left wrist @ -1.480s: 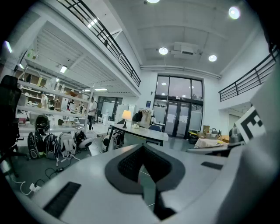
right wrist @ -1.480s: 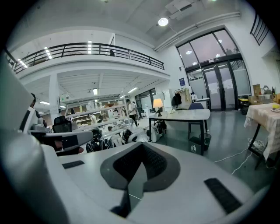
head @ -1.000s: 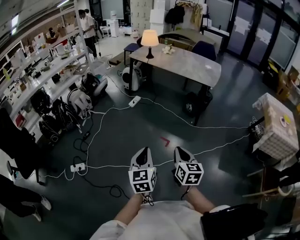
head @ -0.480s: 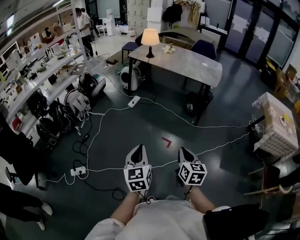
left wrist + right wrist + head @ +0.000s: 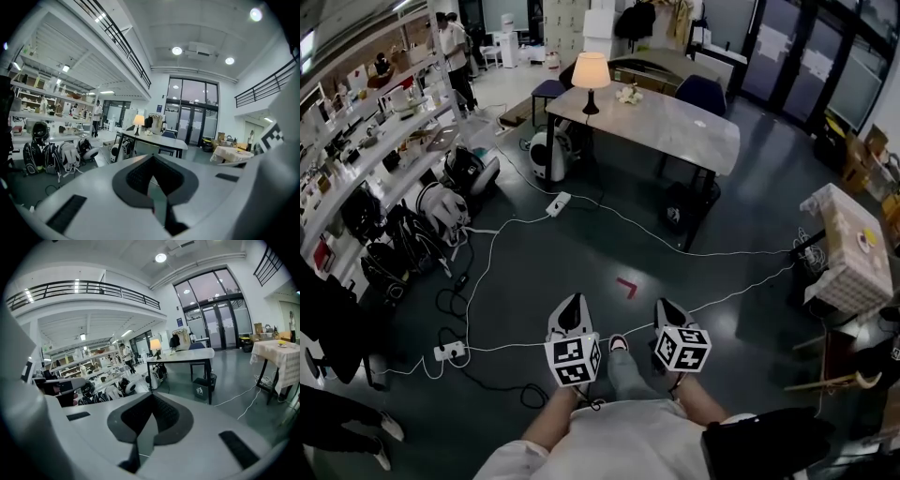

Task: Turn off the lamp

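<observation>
Lamp (image 5: 591, 73) lit, shade glowing. It stands on the far left corner of the grey table (image 5: 675, 127), across the room from the person. Switch too small to make out from here. Dark floor (image 5: 544, 272) with a white power strip (image 5: 557, 202) lies between the table and the person. Left gripper (image 5: 572, 307) and right gripper (image 5: 667, 309) are held low, side by side near the body, well apart from the table. Both pairs of jaws are pressed together with nothing between them. Judgement: barely begun, approach only. Reaching the table, finding the switch and working it all remain.
</observation>
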`<action>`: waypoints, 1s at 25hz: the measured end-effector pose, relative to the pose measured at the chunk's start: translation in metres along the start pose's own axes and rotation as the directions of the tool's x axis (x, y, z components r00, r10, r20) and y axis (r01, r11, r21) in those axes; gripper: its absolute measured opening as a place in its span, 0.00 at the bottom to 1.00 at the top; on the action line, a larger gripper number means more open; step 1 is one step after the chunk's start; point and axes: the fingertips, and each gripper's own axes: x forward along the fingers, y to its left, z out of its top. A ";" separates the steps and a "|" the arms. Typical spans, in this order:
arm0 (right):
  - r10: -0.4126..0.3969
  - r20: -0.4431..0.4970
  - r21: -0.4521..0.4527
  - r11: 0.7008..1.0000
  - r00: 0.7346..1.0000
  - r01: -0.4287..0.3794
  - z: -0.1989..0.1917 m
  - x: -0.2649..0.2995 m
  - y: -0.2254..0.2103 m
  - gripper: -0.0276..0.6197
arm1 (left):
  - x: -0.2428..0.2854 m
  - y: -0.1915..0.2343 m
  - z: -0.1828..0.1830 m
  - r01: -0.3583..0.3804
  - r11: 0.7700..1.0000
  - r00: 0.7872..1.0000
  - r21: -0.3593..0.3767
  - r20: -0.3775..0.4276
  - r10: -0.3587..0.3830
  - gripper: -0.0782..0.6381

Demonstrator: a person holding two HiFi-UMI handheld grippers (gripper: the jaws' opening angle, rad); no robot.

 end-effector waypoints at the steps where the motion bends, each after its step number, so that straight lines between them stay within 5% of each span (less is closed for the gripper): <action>1: 0.003 0.001 0.001 1.000 1.000 -0.003 0.004 0.009 -0.001 0.04 | 0.008 0.001 0.001 0.000 1.000 1.000 0.005 0.002 0.000 0.10; 13: 0.087 -0.007 0.012 0.996 0.996 -0.087 0.067 0.135 -0.013 0.04 | 0.123 0.015 0.036 -0.033 0.998 0.999 0.054 -0.003 0.034 0.10; 25: 0.088 -0.029 0.043 0.995 0.996 -0.087 0.117 0.232 -0.068 0.04 | 0.243 0.014 0.055 -0.044 0.998 0.998 0.050 -0.031 0.045 0.10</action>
